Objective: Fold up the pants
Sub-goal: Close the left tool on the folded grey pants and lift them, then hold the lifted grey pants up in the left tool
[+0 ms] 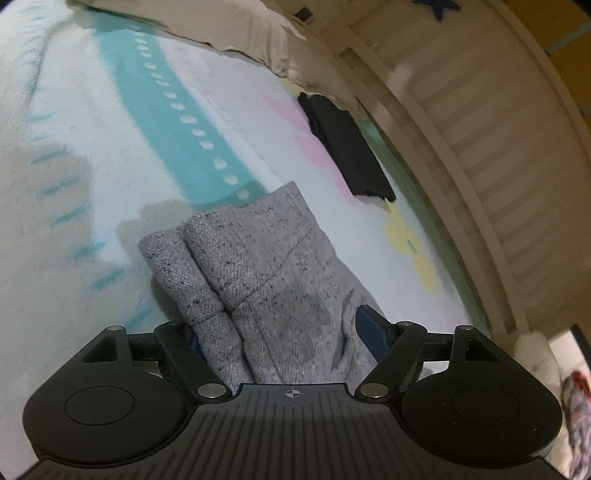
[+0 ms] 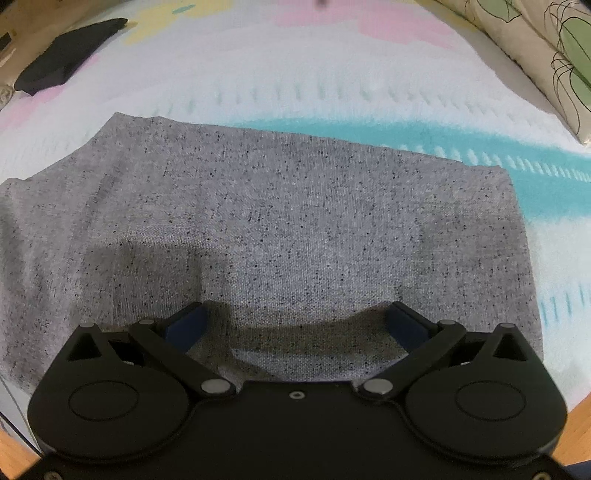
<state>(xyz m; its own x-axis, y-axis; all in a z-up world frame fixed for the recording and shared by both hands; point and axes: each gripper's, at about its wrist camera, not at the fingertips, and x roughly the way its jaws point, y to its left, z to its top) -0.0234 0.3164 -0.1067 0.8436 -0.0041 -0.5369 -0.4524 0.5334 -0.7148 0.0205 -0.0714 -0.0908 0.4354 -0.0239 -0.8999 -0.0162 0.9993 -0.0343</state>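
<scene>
1. Nearby, your folded grey pants [image 2: 236, 229] lie flat on the patterned blanket [image 1: 92, 122], partly covering its teal stripe [image 1: 173, 110].
2. Your left gripper [image 1: 284, 332] is spread wide. The narrow end of the pants runs between its blue pads [image 1: 371, 328]; you cannot tell from this view whether the pads touch the cloth.
3. Your right gripper [image 2: 295, 325] is also released, jaws wide, hanging low over the near edge of the pants. Its pads [image 2: 186, 325] sit at the cloth, which bunches into a low ridge between them.
4. A dark folded garment [image 2: 66, 55] lies on the blanket well apart from the pants, toward the top left in the right view and by the slatted rail [image 1: 480, 155] in the left view.
5. A beige pillow [image 1: 236, 29] sits at the far edge of the blanket in the left view, and a leaf-print cushion [image 2: 546, 55] borders the blanket at the upper right in the right view.
6. Between the pants and those things, you have bare blanket on the far side and on the teal-stripe side.
7. Wood flooring [image 2: 14, 458] shows at the lower corners of the right view, so the blanket's near edge is close under your right gripper.
</scene>
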